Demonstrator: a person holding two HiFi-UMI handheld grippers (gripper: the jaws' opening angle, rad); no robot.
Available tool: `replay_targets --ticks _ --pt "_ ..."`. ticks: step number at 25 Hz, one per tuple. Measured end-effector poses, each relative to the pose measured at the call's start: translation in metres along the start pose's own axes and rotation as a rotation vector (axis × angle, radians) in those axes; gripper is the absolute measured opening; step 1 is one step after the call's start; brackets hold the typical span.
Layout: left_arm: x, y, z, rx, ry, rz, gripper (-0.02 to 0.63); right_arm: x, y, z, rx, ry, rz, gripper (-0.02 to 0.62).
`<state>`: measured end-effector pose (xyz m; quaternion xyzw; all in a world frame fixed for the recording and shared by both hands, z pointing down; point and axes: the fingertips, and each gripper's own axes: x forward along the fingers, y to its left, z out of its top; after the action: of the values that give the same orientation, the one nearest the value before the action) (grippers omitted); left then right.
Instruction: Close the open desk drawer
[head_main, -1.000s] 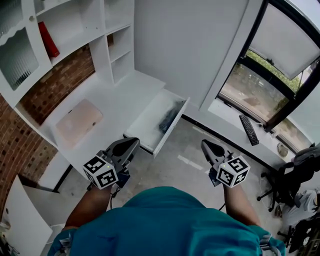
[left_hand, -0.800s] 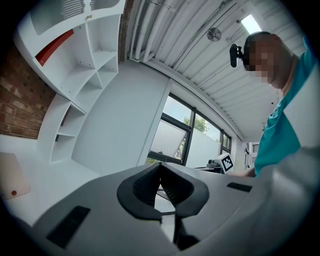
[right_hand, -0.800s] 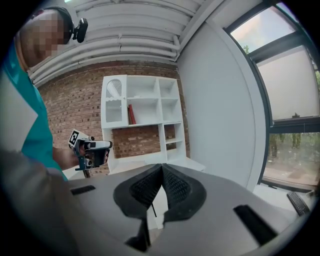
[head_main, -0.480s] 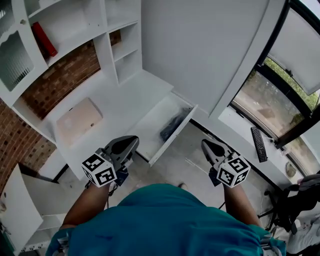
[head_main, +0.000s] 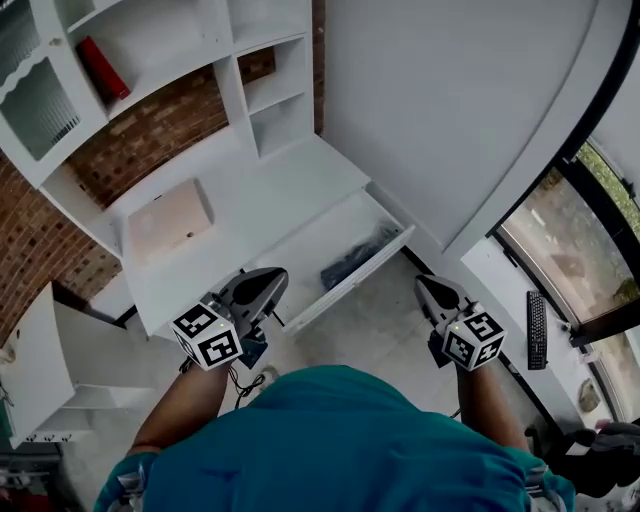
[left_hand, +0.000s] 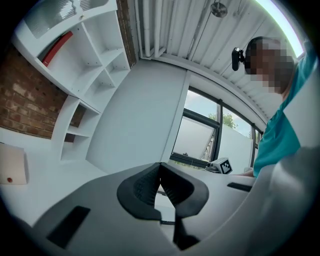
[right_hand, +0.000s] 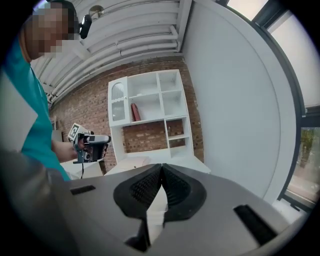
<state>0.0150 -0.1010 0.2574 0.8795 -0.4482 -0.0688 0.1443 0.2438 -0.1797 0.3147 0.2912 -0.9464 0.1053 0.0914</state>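
Jaws of our grey left gripper (head_main: 268, 287) are pressed together on nothing. White open desk drawer (head_main: 352, 286), with dark things (head_main: 350, 264) inside, sits between both grippers, slightly nearer than a second ago: we approach, no contact yet. Grey right gripper (head_main: 427, 288) is equally closed, empty.

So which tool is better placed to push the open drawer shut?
Probably left: the left tool, shut, sits by the near end of the drawer front; the right tool hangs farther out over the floor.

White desk (head_main: 270, 200), white drawer (head_main: 305, 255) — dark, perhaps bluish item (head_main: 350, 265) inside; red-brown brick wall (head_main: 150, 135); teal shirt (head_main: 340, 440).
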Motion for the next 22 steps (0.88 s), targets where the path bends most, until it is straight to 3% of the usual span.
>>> replay_targets --ticks 8,14,22 --pt "-0.012 0.043 -0.019 0.012 0.061 -0.053 0.014 0.040 -0.001 -0.044 0.052 -0.002 -0.092 0.021" --pt "-0.006 0.064 -0.046 -0.018 0.098 -0.029 0.014 0.060 -0.030 -0.093 0.065 0.059 -0.158 0.021" --pt "0.017 0.094 -0.111 -0.055 0.164 0.002 0.014 0.102 -0.072 -0.170 0.021 0.120 -0.191 0.021"
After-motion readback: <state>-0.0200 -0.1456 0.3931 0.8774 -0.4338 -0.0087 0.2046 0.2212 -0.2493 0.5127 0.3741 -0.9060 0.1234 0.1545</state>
